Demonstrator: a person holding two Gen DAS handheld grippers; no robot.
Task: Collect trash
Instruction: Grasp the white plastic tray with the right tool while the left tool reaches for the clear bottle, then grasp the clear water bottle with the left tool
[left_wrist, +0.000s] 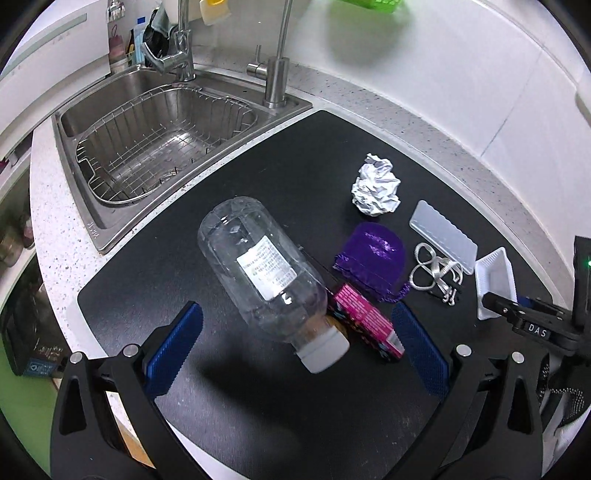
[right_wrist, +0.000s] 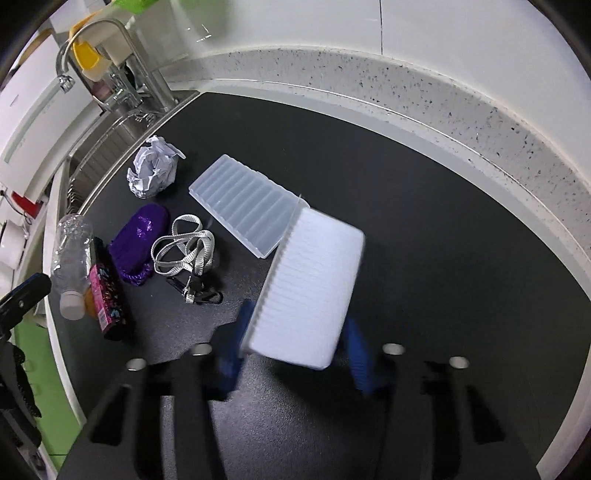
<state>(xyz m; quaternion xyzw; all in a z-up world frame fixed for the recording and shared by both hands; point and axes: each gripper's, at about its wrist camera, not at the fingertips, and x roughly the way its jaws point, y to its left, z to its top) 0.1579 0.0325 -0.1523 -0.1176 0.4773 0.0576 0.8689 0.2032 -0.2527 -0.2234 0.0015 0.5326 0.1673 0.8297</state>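
A clear plastic bottle (left_wrist: 262, 273) with a white cap lies on the black mat (left_wrist: 295, 406), between my left gripper's (left_wrist: 295, 343) open blue pads; it also shows in the right wrist view (right_wrist: 70, 266). A pink box (left_wrist: 364, 325) lies beside it, with a crumpled paper ball (left_wrist: 376, 190) and a purple pouch (left_wrist: 373, 256) farther back. My right gripper (right_wrist: 295, 350) is shut on a white ribbed plastic tray (right_wrist: 310, 291), lifted off the mat (right_wrist: 443, 258). The paper ball (right_wrist: 151, 173), pouch (right_wrist: 138, 236) and pink box (right_wrist: 107, 299) show at its left.
A steel sink (left_wrist: 147, 122) with a wire basket and taps is at the back left. A clear ribbed lid (right_wrist: 247, 206) and a grey lanyard (right_wrist: 184, 247) with clips lie on the mat. The speckled counter edge and white wall (right_wrist: 443, 37) run behind.
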